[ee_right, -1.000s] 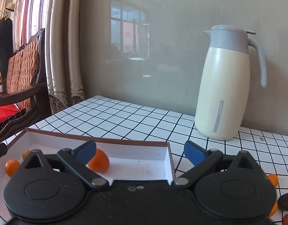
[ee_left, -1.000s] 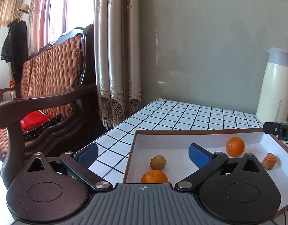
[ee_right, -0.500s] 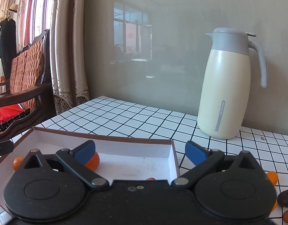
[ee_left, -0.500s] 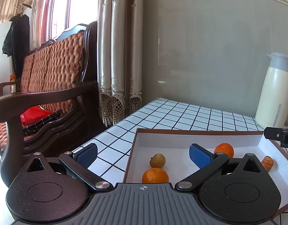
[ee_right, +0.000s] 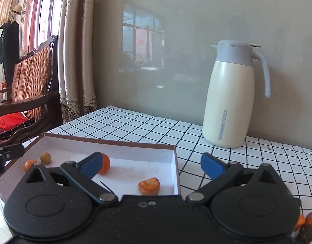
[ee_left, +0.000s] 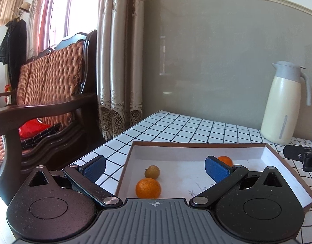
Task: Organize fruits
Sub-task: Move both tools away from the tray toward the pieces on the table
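A shallow white box with a brown rim (ee_left: 196,144) (ee_right: 176,162) lies on the checked table. In it are an orange (ee_left: 148,188) (ee_right: 29,165), a small brown fruit (ee_left: 152,171) (ee_right: 46,158), a second orange (ee_left: 225,160) (ee_right: 104,163) and an orange cut piece (ee_right: 149,186). My left gripper (ee_left: 155,167) is open and empty, raised over the box's left near corner. My right gripper (ee_right: 151,165) is open and empty over the box's right near corner. The right gripper's tip shows at the right edge of the left wrist view (ee_left: 302,156).
A cream thermos jug (ee_left: 283,101) (ee_right: 231,95) stands at the back right by the grey wall. Orange pieces (ee_right: 307,220) and a dark fruit (ee_right: 305,232) lie on the table at the right. A wooden sofa (ee_left: 44,105) and curtains (ee_left: 119,61) stand past the table's left edge.
Both grippers have pulled back and risen, so the box sits lower and farther in view. The cut piece now shows in the right wrist view. Both stay open.
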